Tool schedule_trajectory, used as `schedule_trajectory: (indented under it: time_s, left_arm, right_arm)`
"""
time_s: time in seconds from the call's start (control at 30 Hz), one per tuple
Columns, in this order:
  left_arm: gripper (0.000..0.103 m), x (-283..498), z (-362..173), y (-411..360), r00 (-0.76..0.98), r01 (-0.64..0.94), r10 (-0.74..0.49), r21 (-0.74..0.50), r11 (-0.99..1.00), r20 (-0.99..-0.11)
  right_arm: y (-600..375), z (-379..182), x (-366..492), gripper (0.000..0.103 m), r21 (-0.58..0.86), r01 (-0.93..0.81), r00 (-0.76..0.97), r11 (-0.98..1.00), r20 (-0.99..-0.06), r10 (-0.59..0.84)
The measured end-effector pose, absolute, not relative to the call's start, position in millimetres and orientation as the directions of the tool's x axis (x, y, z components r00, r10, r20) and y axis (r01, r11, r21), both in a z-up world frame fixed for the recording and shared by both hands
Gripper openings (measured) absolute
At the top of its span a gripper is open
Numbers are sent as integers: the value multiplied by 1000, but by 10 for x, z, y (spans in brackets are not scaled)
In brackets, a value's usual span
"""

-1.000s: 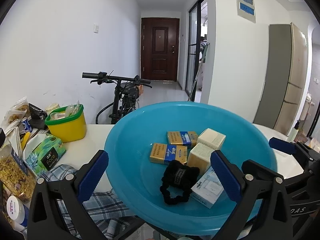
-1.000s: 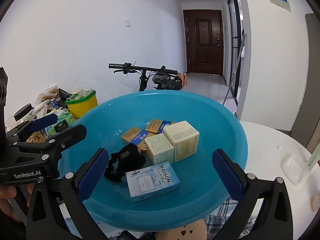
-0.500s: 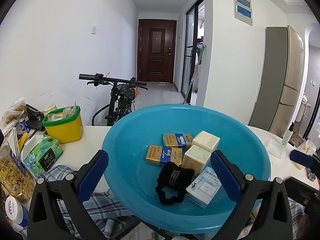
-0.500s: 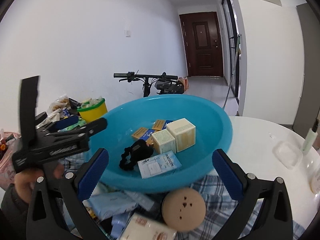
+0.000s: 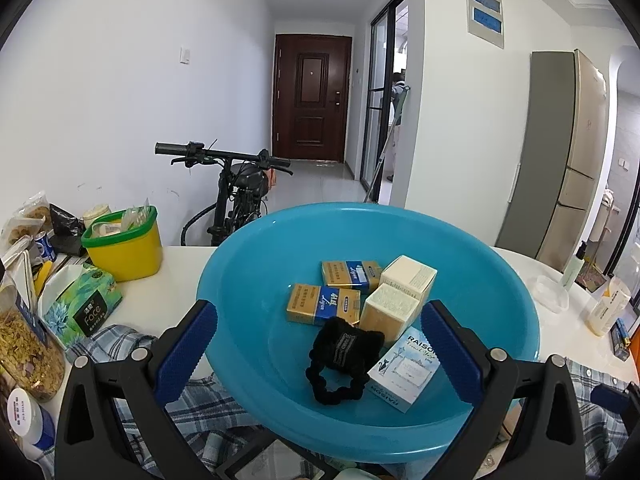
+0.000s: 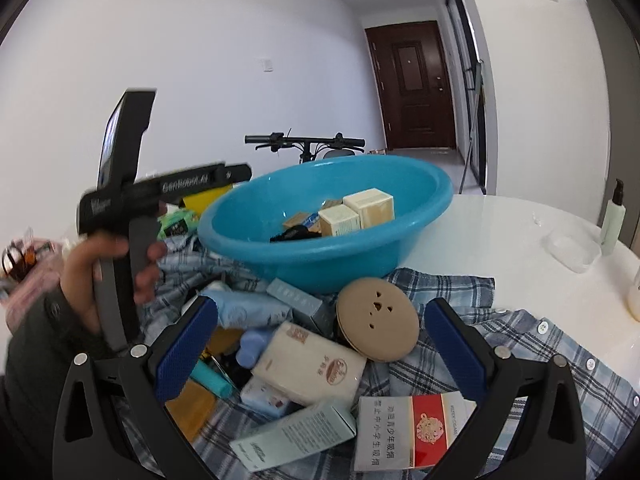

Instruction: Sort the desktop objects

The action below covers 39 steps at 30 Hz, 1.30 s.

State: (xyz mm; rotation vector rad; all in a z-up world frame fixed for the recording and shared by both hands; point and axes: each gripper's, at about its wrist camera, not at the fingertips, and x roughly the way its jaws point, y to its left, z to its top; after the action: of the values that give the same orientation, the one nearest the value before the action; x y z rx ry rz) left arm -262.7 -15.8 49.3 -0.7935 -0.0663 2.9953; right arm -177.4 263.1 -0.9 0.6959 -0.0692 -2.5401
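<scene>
- Since the earlier frames the right gripper (image 6: 320,356) has pulled back and dropped low, so the pile on the plaid shirt (image 6: 516,344) now fills its view, while the left gripper (image 5: 318,348) keeps its place at the basin (image 5: 500,280).
- Left wrist view: jaws spread wide and empty, astride the blue basin's near rim. Inside lie two yellow-blue packs (image 5: 322,303), two cream boxes (image 5: 394,310), a black hair tie (image 5: 340,354) and a white-blue box (image 5: 404,368) at 5 o'clock. A yellow tub (image 5: 126,250) stands at 10 o'clock.
- Right wrist view: jaws spread wide, holding nothing, above a cream packet (image 6: 312,364), a round tan lid (image 6: 378,324), a red-and-white carton (image 6: 416,432) and a pale green box (image 6: 296,436). The basin sits at 12 o'clock. At 9 o'clock a hand (image 6: 108,268) grips the left gripper's handle, somewhat blurred.
</scene>
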Motion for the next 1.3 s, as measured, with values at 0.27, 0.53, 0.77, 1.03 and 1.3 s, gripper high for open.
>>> schedule_trajectory:
  time_s: [0.27, 0.53, 0.77, 1.03, 1.3]
  left_arm:
    - [103, -2632, 478, -135, -868, -30, 43, -35, -999, -495]
    - [103, -2474, 566, 21, -875, -78, 72, -8, -997, -479]
    - [103, -1976, 777, 47, -884, -125, 104, 17, -992, -456]
    - [103, -1164, 787, -119, -890, -83, 52, 49, -995, -452]
    - [103, -854, 314, -312, -861, -62, 70, -32, -998, -504]
  right_arm:
    - [2545, -76, -1692, 103, 97, 446, -767, -890, -471, -436]
    - [2674, 27, -1612, 103, 95, 411, -812, -907, -415, -411]
    - [2630, -2, -1618, 103, 103, 430, -789, -897, -441, -428]
    - [2556, 16, -1537, 103, 75, 455, -789, -887, -427, -441]
    - [2457, -24, -1520, 103, 42, 469, -783, -882, -443, -437]
